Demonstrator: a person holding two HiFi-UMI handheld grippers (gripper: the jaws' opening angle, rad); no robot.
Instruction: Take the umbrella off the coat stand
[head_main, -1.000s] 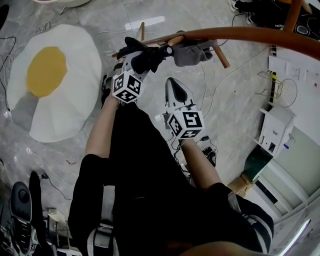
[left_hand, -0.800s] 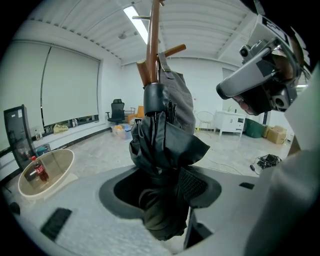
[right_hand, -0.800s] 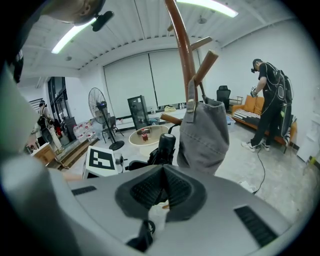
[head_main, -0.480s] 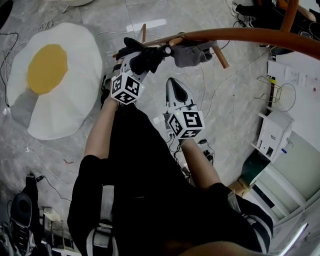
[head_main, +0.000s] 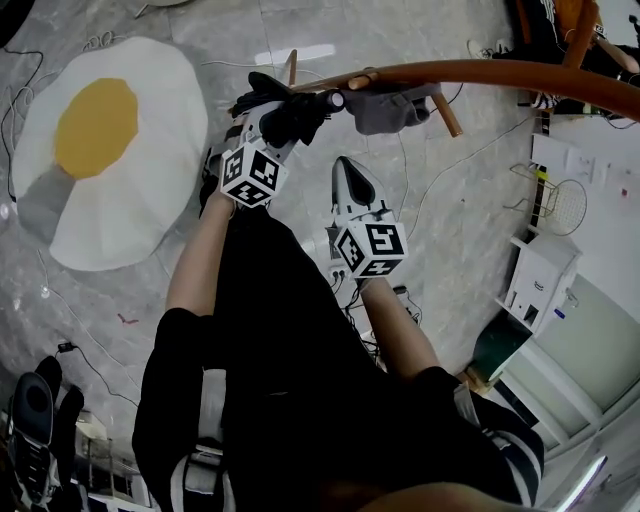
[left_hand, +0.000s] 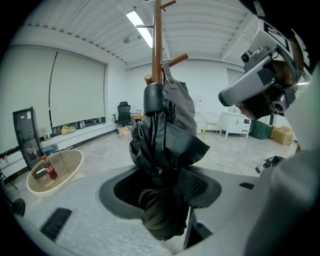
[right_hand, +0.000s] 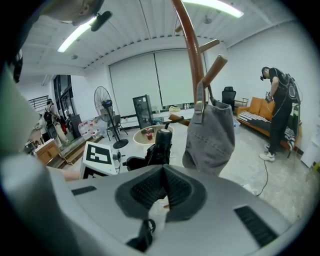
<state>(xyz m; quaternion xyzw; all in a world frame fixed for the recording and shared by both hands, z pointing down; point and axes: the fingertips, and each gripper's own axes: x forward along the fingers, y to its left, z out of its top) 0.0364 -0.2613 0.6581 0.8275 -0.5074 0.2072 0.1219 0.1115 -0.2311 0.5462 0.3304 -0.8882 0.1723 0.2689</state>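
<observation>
A black folded umbrella (head_main: 292, 108) hangs beside the wooden coat stand (head_main: 480, 72), whose pole arcs across the top of the head view. My left gripper (head_main: 275, 118) is shut on the umbrella's bunched fabric (left_hand: 167, 150), which fills the space between the jaws (left_hand: 167, 197). Its top end sits close to a peg (left_hand: 175, 60); I cannot tell if it still hooks there. A grey bag (head_main: 385, 108) hangs on the stand next to it. My right gripper (head_main: 343, 165) hovers just below, shut and holding nothing (right_hand: 162, 192), facing the umbrella (right_hand: 159, 147) and grey bag (right_hand: 210, 132).
A fried-egg rug (head_main: 100, 160) lies on the marble floor to the left, with loose cables (head_main: 430, 170) around. A white cabinet (head_main: 535, 285) and wire chair (head_main: 565, 205) stand right. Farther off are a person (right_hand: 280, 100), a floor fan (right_hand: 102, 100) and a round tub (left_hand: 52, 170).
My left gripper has edged slightly upward with the umbrella still in it. The right gripper has stayed put. The head view has shifted a little.
</observation>
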